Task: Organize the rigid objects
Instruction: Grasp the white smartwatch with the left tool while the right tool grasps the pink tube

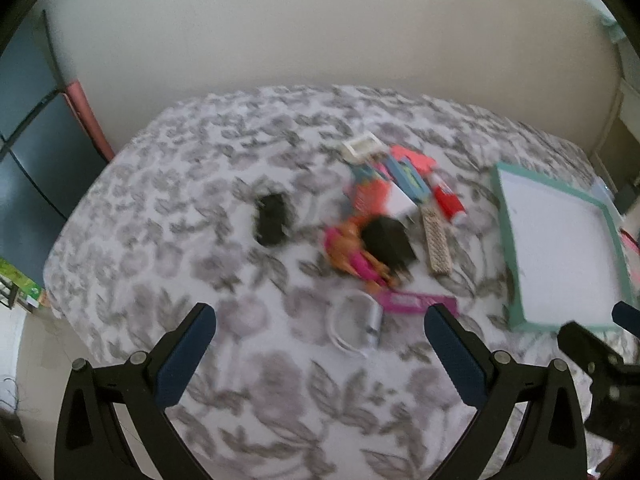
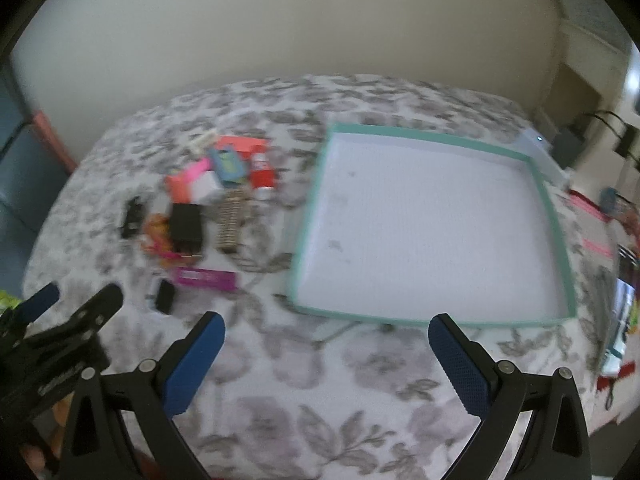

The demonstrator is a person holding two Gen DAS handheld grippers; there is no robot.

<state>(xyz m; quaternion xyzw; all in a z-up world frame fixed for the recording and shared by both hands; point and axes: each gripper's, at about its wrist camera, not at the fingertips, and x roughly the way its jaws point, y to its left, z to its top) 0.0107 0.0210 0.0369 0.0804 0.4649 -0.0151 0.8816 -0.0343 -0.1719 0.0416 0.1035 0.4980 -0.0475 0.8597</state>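
A pile of small rigid objects lies on a floral cloth. It holds a doll (image 1: pixel 360 256) with black hair, a black item (image 1: pixel 272 218), a magenta box (image 1: pixel 416 302), a silver and white ring piece (image 1: pixel 356 326), a red tube (image 1: pixel 450 202), a beaded strip (image 1: pixel 438 246) and coloured cards (image 1: pixel 400 176). A shallow teal-rimmed tray (image 2: pixel 554 220) with a white floor lies to the right of them and holds nothing. My left gripper (image 1: pixel 320 324) is open above the cloth in front of the pile. My right gripper (image 2: pixel 326 334) is open in front of the tray's near rim.
The cloth-covered table (image 2: pixel 344 408) ends at a beige wall behind. A dark cabinet (image 1: pixel 28 168) stands at the left. Cluttered items (image 2: pixel 616 240) lie past the table's right edge. Each gripper shows at the edge of the other's view.
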